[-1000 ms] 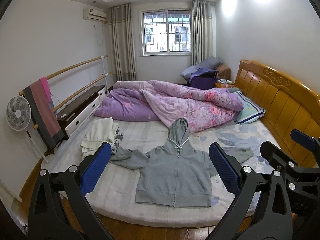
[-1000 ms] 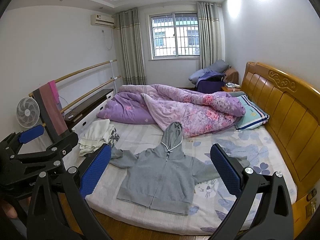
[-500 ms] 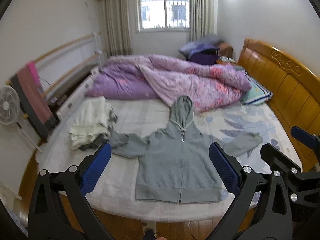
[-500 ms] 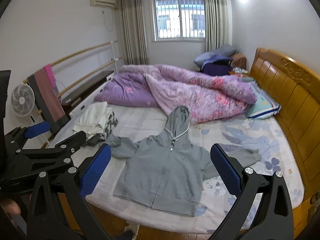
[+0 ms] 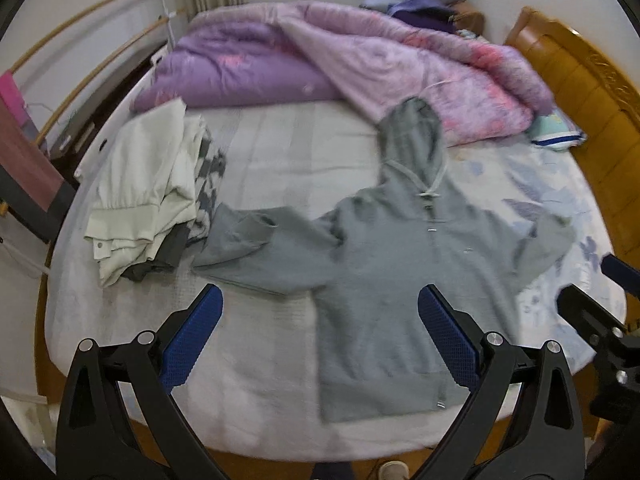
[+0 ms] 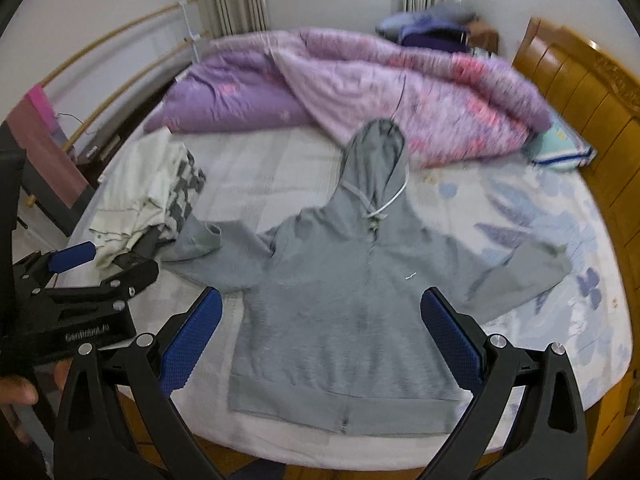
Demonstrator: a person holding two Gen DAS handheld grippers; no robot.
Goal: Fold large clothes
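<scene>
step: approach, nothing folded yet | grey hoodie (image 6: 344,304) flat, face up on bed (image 5: 280,160), hood towards purple quilt (image 5: 360,52) | left gripper (image 5: 318,332), right gripper (image 6: 320,332) both spread, empty (above hem) | next: likely pinch a sleeve, fold inward

My left gripper (image 5: 318,336) w/ matt black plastic arms, dimpled blue rubbery pads (image 5: 191,336); grey hoodie (image 6: 348,300) soft matt knit cloth; behind hoodie, quilt (image 6: 400,88) smooth-looking fabric; headboard (image 6: 588,92) glossy varnished wood

both grippers (image 5: 320,336) closer to hoodie (image 6: 352,300), tilted down
</scene>
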